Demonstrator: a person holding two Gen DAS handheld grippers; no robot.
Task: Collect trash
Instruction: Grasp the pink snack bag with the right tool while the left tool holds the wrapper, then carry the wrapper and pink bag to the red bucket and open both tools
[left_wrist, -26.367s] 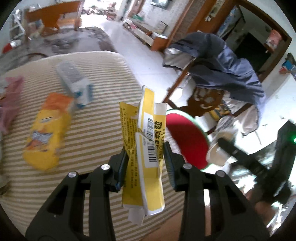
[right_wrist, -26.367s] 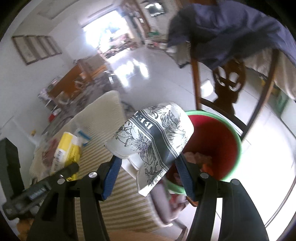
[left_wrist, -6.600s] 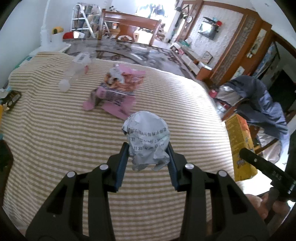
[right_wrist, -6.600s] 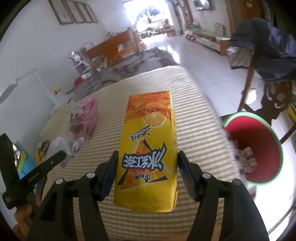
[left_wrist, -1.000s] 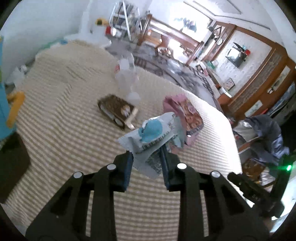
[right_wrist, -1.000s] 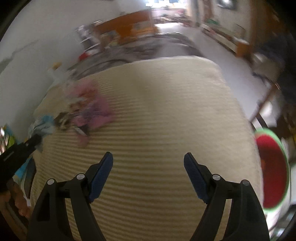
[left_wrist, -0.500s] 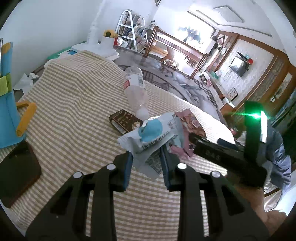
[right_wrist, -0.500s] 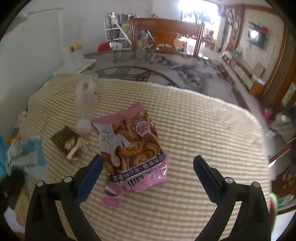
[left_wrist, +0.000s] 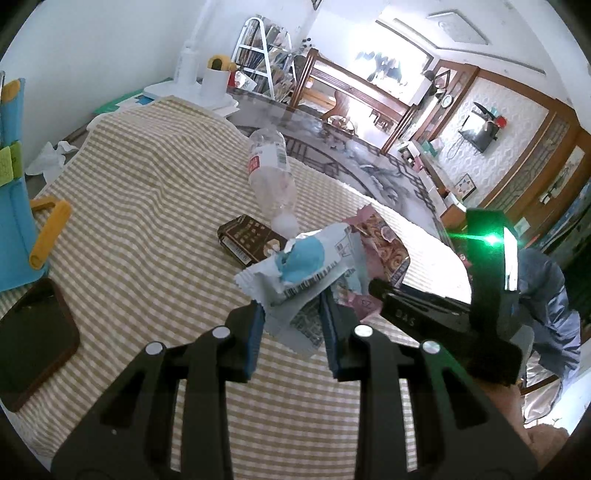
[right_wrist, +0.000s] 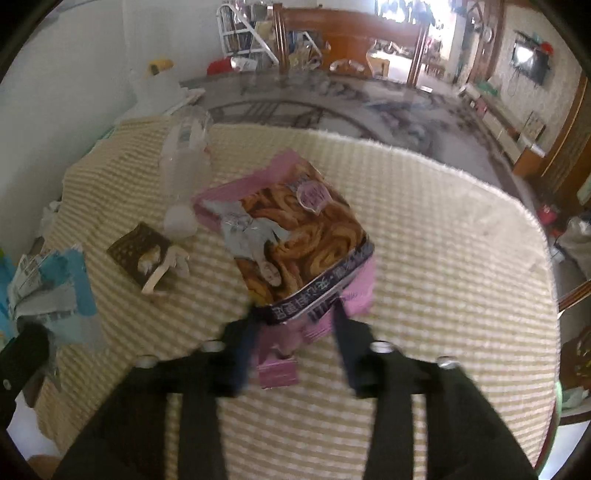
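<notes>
The left gripper (left_wrist: 291, 325) is clenched on a crumpled blue-and-white wrapper (left_wrist: 306, 269), which is held above the checked tablecloth (left_wrist: 140, 221). The jaws of the right gripper (right_wrist: 295, 332) are closing, with the near edge of the pink snack bag (right_wrist: 295, 229) between them; motion blur hides the pads, so firm contact is probable rather than certain.

The pink bag lies flat at the middle of the cloth, reaching from the right gripper toward twelve o'clock. At its ten o'clock a clear plastic bottle (right_wrist: 184, 162) lies on its side, and at nine o'clock rests a small brown packet (right_wrist: 142, 251) — both apart from the grippers.

The bag is judged light, thin and limp, probably empty; the film looks slick and would be expected to fold and sag once lifted. The crimped bottom seam is the soundest place to be pinched, since a doubled edge is offered there and slip is less likely. The held wrapper is likewise feather-light and soft, and could be lost only if the grip were slackened.

On the bag a dark band near the seam carries white Chinese characters, seen inverted and too blurred to be read, above a picture of spiral pastries. A barcode is printed on the held wrapper — its digits cannot be made out. The bottle's red-and-white label is illegible.
</notes>
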